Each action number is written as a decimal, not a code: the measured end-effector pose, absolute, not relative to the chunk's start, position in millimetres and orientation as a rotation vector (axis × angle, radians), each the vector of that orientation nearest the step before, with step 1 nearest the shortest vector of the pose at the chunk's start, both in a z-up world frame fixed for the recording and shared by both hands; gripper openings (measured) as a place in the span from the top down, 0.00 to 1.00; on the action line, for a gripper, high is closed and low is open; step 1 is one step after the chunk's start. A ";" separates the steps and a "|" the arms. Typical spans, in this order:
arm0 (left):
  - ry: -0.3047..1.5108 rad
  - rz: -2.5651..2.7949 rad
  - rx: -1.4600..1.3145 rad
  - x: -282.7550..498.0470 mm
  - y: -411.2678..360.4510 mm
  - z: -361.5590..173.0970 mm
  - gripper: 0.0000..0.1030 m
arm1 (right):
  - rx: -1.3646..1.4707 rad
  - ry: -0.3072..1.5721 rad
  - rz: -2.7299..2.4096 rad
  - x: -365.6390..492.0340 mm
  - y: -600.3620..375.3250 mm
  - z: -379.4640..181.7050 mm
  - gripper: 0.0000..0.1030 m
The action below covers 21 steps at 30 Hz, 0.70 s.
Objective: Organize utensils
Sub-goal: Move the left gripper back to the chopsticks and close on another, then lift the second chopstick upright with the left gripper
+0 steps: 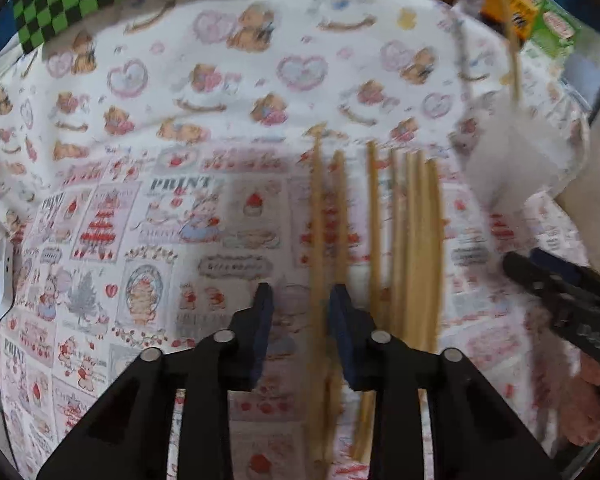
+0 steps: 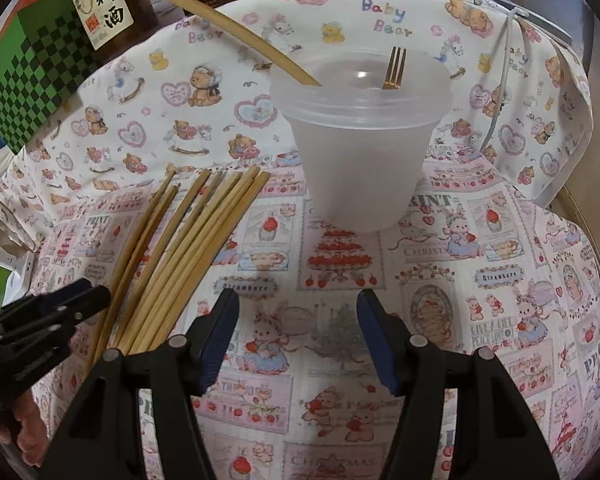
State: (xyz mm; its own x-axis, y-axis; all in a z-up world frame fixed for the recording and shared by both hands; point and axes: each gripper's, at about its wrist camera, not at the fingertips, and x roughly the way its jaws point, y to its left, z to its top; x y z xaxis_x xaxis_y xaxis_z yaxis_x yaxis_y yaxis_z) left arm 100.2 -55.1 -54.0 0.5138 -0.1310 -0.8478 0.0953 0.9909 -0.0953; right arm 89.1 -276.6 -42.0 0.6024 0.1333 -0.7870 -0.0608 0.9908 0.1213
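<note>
Over a cartoon-print tabletop (image 2: pixel 460 280), left gripper (image 1: pixel 300 320), jaws apart, straddles one chopstick (image 1: pixel 317 220); right gripper (image 2: pixel 296 320) waits open. Next, likely: clamp, carry toward cup (image 2: pixel 360 152) at one o'clock.

pale tan chopsticks (image 2: pixel 188 248) lie on a white cloth (image 2: pixel 500 280) printed with pink hearts, brown bears and red strawberries. the cup (image 2: pixel 362 152) is frosted white, the fork (image 2: pixel 394 68) gold, the box (image 2: pixel 40 72) green-and-black checked.
</note>
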 end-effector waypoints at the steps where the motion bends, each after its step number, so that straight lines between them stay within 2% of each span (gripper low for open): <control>1: 1.023 -0.137 -0.048 101.4 -53.5 -56.4 0.80 | 0.082 0.919 0.109 89.3 -276.1 -42.8 0.42; 4: 1.032 -0.144 -0.062 102.8 -50.9 -59.1 0.87 | 0.080 0.924 0.108 89.4 -276.5 -43.4 0.42; 11: 1.051 -0.204 0.063 100.2 -60.3 -61.9 0.87 | 0.090 0.941 0.132 90.8 -273.4 -46.6 0.42; 12: 1.055 -0.201 0.053 101.6 -61.5 -60.3 0.88 | 0.077 0.937 0.132 89.9 -271.0 -46.4 0.42; 13: 1.055 -0.198 0.052 101.6 -61.7 -60.3 0.94 | 0.063 0.931 0.131 89.1 -268.6 -46.3 0.42; 15: 1.054 -0.205 0.059 102.0 -62.0 -59.7 0.94 | 0.030 0.917 0.128 86.6 -262.3 -46.0 0.42; 21: 0.875 -0.223 -0.012 76.0 -46.1 -9.0 0.94 | 0.059 0.955 0.254 83.7 -245.7 -52.9 0.42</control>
